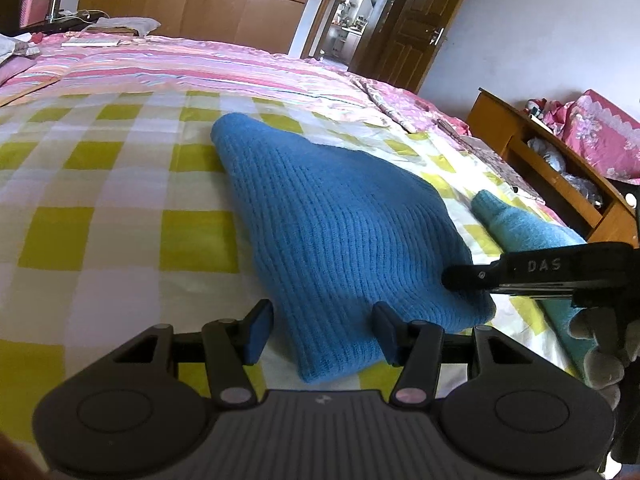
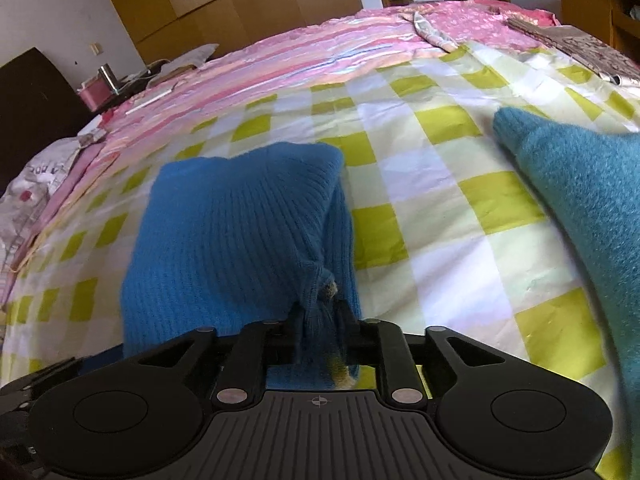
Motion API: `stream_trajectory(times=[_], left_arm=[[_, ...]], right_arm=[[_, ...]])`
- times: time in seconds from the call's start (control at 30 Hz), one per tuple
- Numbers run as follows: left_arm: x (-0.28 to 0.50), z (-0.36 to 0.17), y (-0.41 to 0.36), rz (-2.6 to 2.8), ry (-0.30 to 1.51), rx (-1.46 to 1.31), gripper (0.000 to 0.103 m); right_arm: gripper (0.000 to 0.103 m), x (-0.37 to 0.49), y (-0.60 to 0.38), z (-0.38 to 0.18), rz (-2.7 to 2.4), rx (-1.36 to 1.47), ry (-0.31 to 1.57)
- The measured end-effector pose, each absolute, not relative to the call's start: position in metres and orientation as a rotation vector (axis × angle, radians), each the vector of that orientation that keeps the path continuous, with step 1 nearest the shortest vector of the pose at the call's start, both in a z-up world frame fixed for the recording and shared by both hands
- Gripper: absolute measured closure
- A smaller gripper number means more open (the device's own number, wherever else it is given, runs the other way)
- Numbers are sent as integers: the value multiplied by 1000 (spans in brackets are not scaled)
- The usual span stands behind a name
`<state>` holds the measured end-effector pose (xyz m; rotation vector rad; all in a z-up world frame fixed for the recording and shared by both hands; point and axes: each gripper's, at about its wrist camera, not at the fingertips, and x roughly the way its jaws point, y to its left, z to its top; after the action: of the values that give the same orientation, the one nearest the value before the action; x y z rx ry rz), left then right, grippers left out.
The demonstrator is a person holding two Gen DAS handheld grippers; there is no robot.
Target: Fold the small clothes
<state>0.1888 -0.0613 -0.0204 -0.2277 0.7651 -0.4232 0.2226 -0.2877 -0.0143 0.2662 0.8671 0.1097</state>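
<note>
I see a bed spread with a yellow-and-white checked sheet; farther back a pink striped quilt covers it. A folded blue ribbed knit garment lies on the checks, and a teal knit piece rests just beside it, apart from it. Near the far edge I make out a white flat item on the quilt, too small to identify.

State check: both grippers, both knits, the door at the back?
left gripper: open, jaws either side of the sweater's near edge
right gripper: shut on the blue sweater
blue sweater: folded, lying on the checked bedspread
teal garment: lying apart to the right, not held
wooden door: open
</note>
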Motion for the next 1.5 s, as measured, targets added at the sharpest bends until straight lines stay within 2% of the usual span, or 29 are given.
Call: stream_trajectory(times=[0.07, 0.1, 0.27, 0.47, 0.53, 0.87, 0.97, 1.03, 1.17, 1.23, 1.27, 1.37, 1.5], left_arm=[[187, -18, -60, -430, 755, -227, 44], [186, -17, -60, -430, 750, -224, 44], [190, -15, -51, -400, 740, -226, 44], [208, -13, -37, -346, 721, -307, 42], [216, -14, -36, -348, 724, -325, 38], [239, -21, -41, -406, 755, -427, 34], [244, -23, -52, -411, 758, -372, 32], [247, -28, -55, -417, 769, -358, 27], [252, -38, -57, -441, 793, -393, 27], [249, -36, -59, -455, 795, -377, 32], [247, -35, -60, -455, 792, -366, 33], [239, -32, -57, -465, 794, -363, 39], [220, -25, -48, -484, 802, -366, 41]], right_arm=[[66, 221, -288, -8, 101, 257, 849], [64, 221, -288, -5, 98, 256, 834], [61, 226, -301, -5, 69, 360, 799], [48, 239, -301, -9, 96, 377, 772], [47, 246, -301, -13, 111, 386, 768], [38, 249, -323, -26, 200, 573, 743], [38, 256, -320, -32, 184, 556, 761], [38, 259, -320, -35, 205, 576, 768], [37, 267, -315, -47, 227, 617, 794], [41, 268, -312, -48, 235, 623, 792], [50, 268, -310, -48, 247, 637, 798], [61, 264, -307, -47, 257, 663, 813], [66, 246, -302, -38, 273, 653, 826]])
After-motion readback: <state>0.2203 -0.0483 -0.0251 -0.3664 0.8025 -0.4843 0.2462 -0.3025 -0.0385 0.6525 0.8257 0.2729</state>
